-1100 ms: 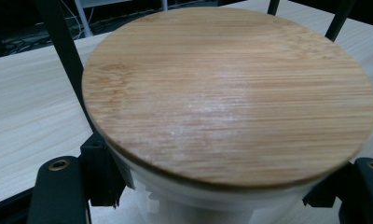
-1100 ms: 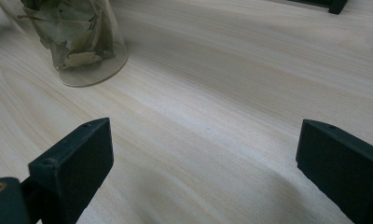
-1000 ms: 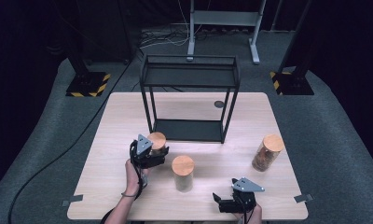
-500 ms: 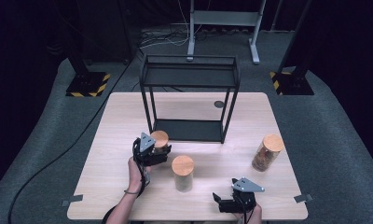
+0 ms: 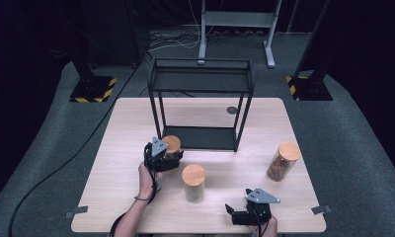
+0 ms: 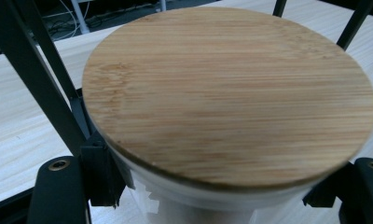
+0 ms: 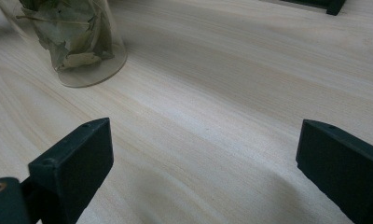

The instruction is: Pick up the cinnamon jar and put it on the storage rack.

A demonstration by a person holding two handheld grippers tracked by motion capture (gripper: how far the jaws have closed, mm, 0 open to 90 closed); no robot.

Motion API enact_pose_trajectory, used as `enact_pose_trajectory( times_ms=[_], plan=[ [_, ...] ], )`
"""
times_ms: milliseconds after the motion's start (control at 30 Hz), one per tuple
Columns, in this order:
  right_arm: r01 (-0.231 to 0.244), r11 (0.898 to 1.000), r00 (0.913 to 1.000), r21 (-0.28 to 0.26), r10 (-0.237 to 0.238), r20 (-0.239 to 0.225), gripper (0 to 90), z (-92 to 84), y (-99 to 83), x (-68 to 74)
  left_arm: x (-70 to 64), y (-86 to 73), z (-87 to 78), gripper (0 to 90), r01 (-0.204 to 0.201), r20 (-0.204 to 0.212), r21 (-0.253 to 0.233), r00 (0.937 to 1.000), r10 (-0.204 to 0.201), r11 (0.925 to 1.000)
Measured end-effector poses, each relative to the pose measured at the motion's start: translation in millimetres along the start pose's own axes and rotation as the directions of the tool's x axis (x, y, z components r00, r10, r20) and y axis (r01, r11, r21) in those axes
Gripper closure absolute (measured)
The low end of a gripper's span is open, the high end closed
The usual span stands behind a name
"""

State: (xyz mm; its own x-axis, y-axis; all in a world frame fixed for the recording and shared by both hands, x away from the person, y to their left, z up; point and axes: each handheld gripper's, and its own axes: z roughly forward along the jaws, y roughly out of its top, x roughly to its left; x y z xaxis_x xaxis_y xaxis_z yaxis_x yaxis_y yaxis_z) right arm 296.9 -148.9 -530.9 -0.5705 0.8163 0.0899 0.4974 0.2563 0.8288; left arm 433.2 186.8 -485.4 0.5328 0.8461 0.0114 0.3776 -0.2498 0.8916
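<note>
A dark room is surrounding a pale wooden table, and near its far middle a black wire-frame shelf is standing with its low tier just above the tabletop. The left gripper is holding a jar with a bamboo lid right at the shelf's near left corner; in the left gripper view the jaws are pressing on the glass just beneath the lid, one on each side, and the jar is standing upright between them. The shelf's black post is rising directly behind and beside it, so the coming move seems to turn on that relation: the low tier is lying ahead and slightly to the right of the jar, and the jar will likely need to clear the post to go in. The right gripper is resting near the table's near edge, its jaws spread wide with nothing between them. A second lidded jar is standing between the two grippers, and a jar of dried leaves is standing well off to the right.
</note>
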Motion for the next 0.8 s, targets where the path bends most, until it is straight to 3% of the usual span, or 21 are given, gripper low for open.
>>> enact_pose_trajectory(
  times_ms=[467, 800],
  plan=[
    [0.001, 1.000, 1.0000, -0.001, -0.001, -0.001, 3.2, -0.1, -0.1, 0.1, -4.3, 7.8, 12.8, 25.0, -0.016, 0.010, 0.003, 0.9998, 0.016, 0.9999],
    [0.002, 1.000, 1.0000, -0.003, -0.002, -0.001, 3.2, -0.3, -0.3, 0.2, -3.4, 12.0, 19.4, 25.0, -0.003, 0.013, 0.002, 0.9999, 0.003, 1.0000]
  ],
)
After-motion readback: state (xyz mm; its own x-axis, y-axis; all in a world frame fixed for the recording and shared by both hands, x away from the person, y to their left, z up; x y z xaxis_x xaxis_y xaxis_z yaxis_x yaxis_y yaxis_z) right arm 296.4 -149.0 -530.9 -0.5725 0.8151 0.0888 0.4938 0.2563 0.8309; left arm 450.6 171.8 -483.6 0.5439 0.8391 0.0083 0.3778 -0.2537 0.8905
